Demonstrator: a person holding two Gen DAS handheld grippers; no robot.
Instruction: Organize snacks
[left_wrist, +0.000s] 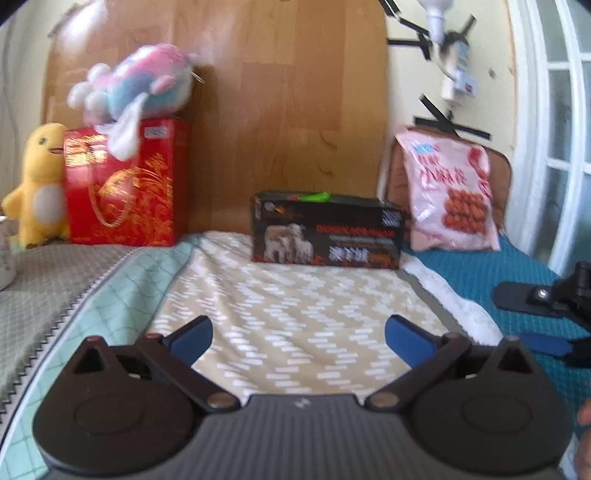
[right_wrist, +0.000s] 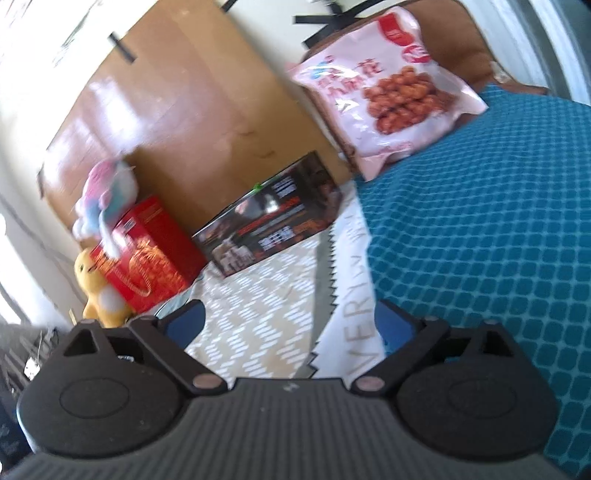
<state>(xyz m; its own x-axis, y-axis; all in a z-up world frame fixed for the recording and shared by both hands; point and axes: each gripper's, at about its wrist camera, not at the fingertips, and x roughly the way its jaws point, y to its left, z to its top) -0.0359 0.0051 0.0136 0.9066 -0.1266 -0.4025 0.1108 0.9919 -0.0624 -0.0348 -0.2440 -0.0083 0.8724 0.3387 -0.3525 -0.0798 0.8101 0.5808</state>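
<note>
A black snack box with sheep on it stands on the beige patterned cloth against the wooden board. A pink snack bag with red balls printed on it leans upright at the right. A red gift box stands at the left. My left gripper is open and empty, low over the beige cloth, well short of the black box. My right gripper is open and empty, tilted, over the cloth edge. The black box, pink bag and red box show ahead in the right wrist view.
A pastel plush toy lies on the red box and a yellow duck plush stands beside it. A teal cloth covers the right side. My right gripper's fingers show at the right edge. A wooden board backs the surface.
</note>
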